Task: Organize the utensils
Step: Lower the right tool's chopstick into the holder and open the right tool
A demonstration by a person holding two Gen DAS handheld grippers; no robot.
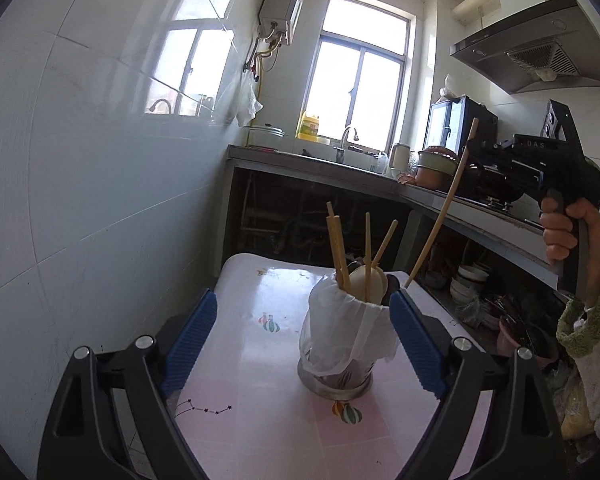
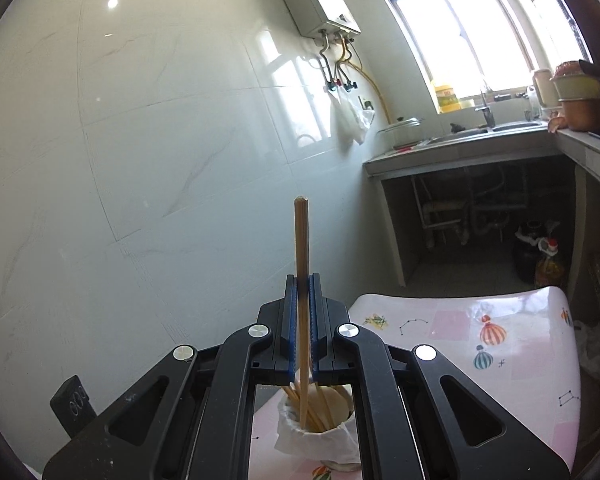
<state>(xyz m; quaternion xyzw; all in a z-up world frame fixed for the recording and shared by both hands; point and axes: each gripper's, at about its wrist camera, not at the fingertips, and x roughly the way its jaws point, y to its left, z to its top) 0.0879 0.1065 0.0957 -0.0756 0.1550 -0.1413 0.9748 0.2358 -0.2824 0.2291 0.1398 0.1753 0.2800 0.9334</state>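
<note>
bamboo is what we are handling: our right gripper (image 2: 303, 280) has its fingers clenched on a single chopstick (image 2: 301, 248), held near upright, its lower end reaching down into the mouth of the utensil cup (image 1: 342, 344). from the left wrist view that same chopstick slants up and to the right from the cup's rim towards the right gripper. the cup stands on the pink patterned bench (image 1: 260, 400), wrapped in a thin white plastic bag (image 1: 340, 320), and it already holds several other chopsticks (image 1: 336, 252) and what looks like a pale spoon (image 1: 366, 284). our left gripper (image 1: 304, 340) has its fingers released and spread wide, one on each side of the cup, not touching it as far as we can tell. we judge the chopstick is close to being dropped in. the risk is the tip catching on the loose bag or wedging against the crowded sticks; pushing down then could tip the cup, since nothing is steadying it. letting go while the stick leans this far could also let it lever out over the rim.
</note>
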